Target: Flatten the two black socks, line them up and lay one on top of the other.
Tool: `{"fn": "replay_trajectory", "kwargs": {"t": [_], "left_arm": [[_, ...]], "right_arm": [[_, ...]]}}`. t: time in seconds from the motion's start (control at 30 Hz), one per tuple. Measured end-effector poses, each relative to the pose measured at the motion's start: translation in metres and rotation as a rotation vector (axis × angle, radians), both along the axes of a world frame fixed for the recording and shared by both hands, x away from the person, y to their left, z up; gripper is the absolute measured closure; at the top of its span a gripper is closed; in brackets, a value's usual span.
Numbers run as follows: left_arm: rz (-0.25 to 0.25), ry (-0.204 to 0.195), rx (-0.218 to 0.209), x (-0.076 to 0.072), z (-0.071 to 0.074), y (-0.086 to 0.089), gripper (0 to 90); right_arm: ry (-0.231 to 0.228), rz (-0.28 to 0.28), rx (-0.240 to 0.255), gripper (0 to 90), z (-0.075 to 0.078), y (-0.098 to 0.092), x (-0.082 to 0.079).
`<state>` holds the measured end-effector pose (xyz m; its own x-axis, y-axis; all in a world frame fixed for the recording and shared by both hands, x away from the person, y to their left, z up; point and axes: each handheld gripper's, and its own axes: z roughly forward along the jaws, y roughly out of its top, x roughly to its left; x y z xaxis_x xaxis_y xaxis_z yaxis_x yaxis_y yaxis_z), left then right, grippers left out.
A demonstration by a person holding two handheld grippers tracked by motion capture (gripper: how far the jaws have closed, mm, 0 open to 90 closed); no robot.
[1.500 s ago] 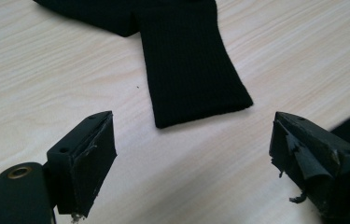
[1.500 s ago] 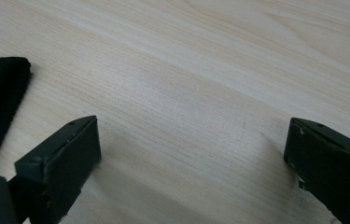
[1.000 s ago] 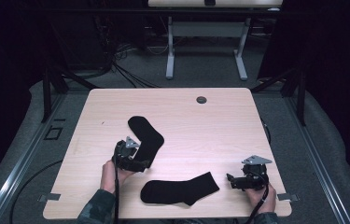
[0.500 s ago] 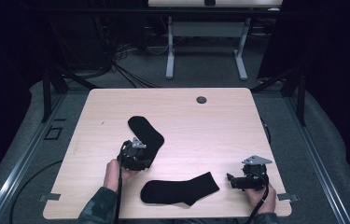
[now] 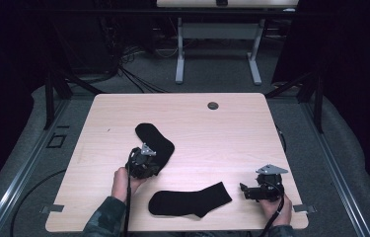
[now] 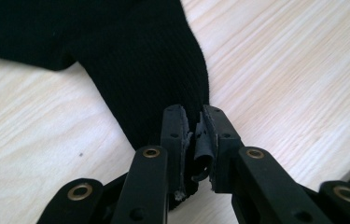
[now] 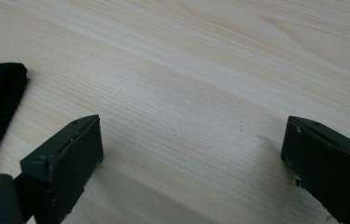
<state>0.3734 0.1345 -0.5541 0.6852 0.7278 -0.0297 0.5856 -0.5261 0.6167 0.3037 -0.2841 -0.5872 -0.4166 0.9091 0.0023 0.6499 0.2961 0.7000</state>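
While the left claw (image 5: 145,160) has just been closing, the high view puts its black sock (image 5: 154,140) at the counter's (image 5: 232,133) 9 o'clock, the second sock (image 5: 190,201) at 6. Left gripper view: jaws pinching the cuff (image 6: 196,140); a thin bite could slip, its depth hidden. Right gripper view: right claw (image 7: 191,154) spread, idle.

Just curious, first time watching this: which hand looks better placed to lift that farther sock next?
Left, probably. The left gripper has just been closing, and its jaws already pinch the farther sock at its edge. The right gripper rests open over bare table.
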Motion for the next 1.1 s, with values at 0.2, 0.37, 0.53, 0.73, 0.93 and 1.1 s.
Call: {"fn": "replay_trajectory", "kwargs": {"t": [0.2, 0.37, 0.53, 0.73, 0.93, 1.1], "left_arm": [[-0.040, 0.021, -0.052, 0.000, 0.010, -0.025, 78.9], [-0.084, 0.053, -0.088, 0.001, 0.010, -0.057, 78.3], [-0.129, 0.084, -0.076, 0.000, 0.004, -0.090, 71.0], [-0.106, 0.063, -0.085, -0.006, 0.011, -0.085, 37.7], [-0.028, -0.018, -0.074, -0.013, 0.027, -0.044, 25.6], [0.050, -0.014, -0.038, -0.009, 0.025, -0.008, 16.0]], "right_arm": [[-0.001, -0.001, 0.000, 5.0, 0.000, 0.000, 0.000], [-0.001, -0.001, 0.000, 5.1, 0.000, 0.000, 0.000], [0.000, 0.001, -0.002, 5.2, 0.000, 0.000, 0.000], [-0.003, -0.002, 0.004, 5.7, 0.000, 0.000, 0.000], [0.016, -0.007, 0.002, 6.0, 0.002, 0.000, 0.002], [0.056, 0.061, 0.039, 6.8, 0.020, 0.018, 0.007]]}}
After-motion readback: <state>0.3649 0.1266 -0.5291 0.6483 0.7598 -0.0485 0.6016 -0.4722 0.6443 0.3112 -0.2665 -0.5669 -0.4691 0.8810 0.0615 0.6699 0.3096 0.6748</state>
